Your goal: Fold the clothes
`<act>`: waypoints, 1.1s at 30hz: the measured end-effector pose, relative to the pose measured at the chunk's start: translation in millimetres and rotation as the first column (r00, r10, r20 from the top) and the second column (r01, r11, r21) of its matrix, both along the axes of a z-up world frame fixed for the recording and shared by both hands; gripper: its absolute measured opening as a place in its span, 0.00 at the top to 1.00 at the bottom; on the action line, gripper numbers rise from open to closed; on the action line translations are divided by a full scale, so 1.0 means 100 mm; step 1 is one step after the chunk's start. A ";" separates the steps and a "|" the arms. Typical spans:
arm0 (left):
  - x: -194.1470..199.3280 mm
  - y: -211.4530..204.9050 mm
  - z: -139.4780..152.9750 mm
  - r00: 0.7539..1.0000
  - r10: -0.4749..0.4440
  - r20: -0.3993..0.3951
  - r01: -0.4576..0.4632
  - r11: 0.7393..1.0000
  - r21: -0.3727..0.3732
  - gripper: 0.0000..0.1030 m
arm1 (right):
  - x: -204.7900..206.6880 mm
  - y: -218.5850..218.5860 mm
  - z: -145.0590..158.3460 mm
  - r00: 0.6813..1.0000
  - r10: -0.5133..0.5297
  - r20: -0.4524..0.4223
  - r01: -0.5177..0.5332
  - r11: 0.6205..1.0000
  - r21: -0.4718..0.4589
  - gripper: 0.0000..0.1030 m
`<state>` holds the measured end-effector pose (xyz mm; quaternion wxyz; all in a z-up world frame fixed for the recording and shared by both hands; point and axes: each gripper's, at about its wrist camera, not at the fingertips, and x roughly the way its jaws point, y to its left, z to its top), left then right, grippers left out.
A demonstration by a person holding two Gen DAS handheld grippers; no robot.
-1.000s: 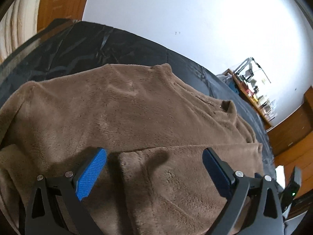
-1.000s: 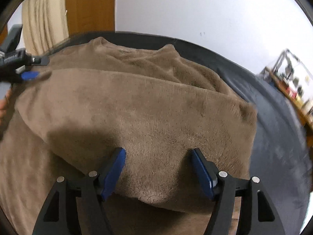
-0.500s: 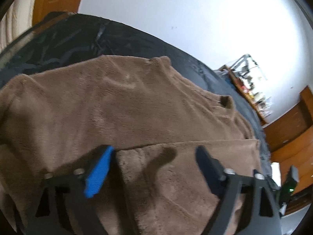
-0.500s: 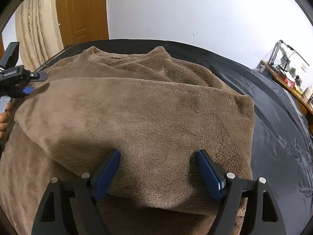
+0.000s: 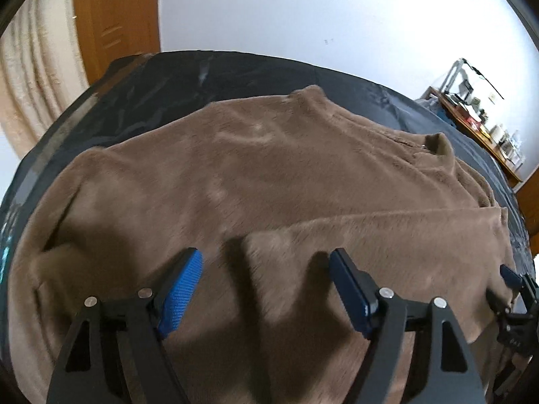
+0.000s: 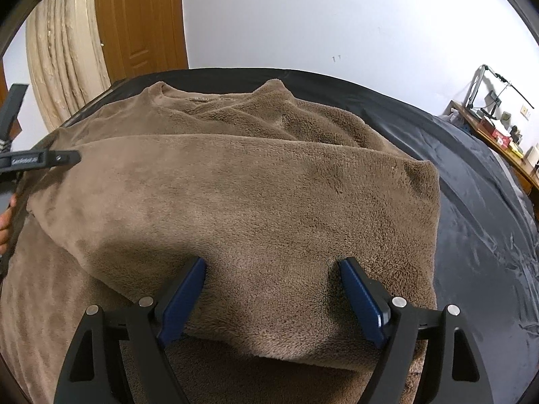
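A brown fleece sweater (image 5: pixel 269 155) lies spread on a black sheet (image 5: pixel 202 77), collar (image 6: pixel 215 96) at the far side. Its lower part is folded up as a flap (image 6: pixel 252 185) across the body. My left gripper (image 5: pixel 266 256) stands open over the flap's left end, with nothing pinched between its blue pads; it also shows at the left edge of the right wrist view (image 6: pixel 40 160). My right gripper (image 6: pixel 273 262) stands open over the flap near its front edge, pads apart on either side of the fleece. Its finger shows at the right of the left wrist view (image 5: pixel 515 279).
The black sheet (image 6: pixel 471 168) runs bare to the right of the sweater. A wooden door (image 6: pixel 141 23) and a cream curtain (image 6: pixel 60 54) stand behind at the left. A cluttered desk (image 6: pixel 498 131) lines the right wall. A person's hand (image 6: pixel 5 222) shows at the left edge.
The left gripper has swung round, bringing the door and curtain into view, and its jaws have narrowed somewhat. The right gripper has stayed over the flap, jaws slightly wider.
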<state>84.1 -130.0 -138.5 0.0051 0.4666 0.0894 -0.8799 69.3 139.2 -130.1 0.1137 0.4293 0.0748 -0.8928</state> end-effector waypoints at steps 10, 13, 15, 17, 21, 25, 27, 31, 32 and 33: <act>0.81 -0.82 0.12 0.990 0.143 -0.015 -0.142 0.990 0.025 0.20 | -0.01 -0.01 0.01 1.000 0.001 0.001 -0.001 1.000 -0.005 0.18; 1.09 -1.08 0.15 0.984 0.179 -0.017 -0.178 0.983 0.049 0.20 | -0.01 -0.01 0.01 1.000 0.001 0.001 -0.001 1.000 -0.005 0.18; 1.28 -1.25 0.18 0.977 0.212 -0.019 -0.210 0.975 0.067 0.20 | -0.01 -0.01 0.01 1.000 0.001 0.001 -0.001 1.000 -0.006 0.18; 1.44 -1.38 0.22 0.968 0.250 -0.024 -0.248 0.967 0.063 0.20 | 0.00 -0.01 0.02 1.000 0.002 0.001 -0.002 1.000 -0.006 0.18; 1.70 -1.60 0.20 0.944 0.330 -0.016 -0.329 0.943 0.048 0.20 | -0.01 -0.01 0.02 1.000 0.002 0.001 -0.002 1.000 -0.008 0.18; 1.94 -1.74 0.12 0.930 0.366 0.020 -0.367 0.926 0.084 0.20 | -0.01 0.00 0.03 1.000 0.003 0.002 -0.003 1.000 -0.013 0.18; 2.07 -1.75 0.10 0.927 0.373 0.027 -0.374 0.924 0.075 0.20 | -0.01 0.00 0.03 1.000 0.004 0.002 -0.004 1.000 -0.016 0.18; 2.32 -1.74 0.08 0.925 0.379 0.032 -0.380 0.924 0.043 0.20 | -0.01 0.01 0.04 1.000 0.005 0.003 -0.005 1.000 -0.023 0.18; 2.37 -1.72 0.08 0.928 0.371 0.028 -0.372 0.927 0.039 0.20 | -0.01 0.01 0.04 1.000 0.006 0.003 -0.006 1.000 -0.024 0.18; 2.43 -1.70 0.08 0.933 0.358 0.025 -0.359 0.933 0.035 0.20 | -0.01 0.01 0.04 1.000 0.006 0.002 -0.006 1.000 -0.025 0.18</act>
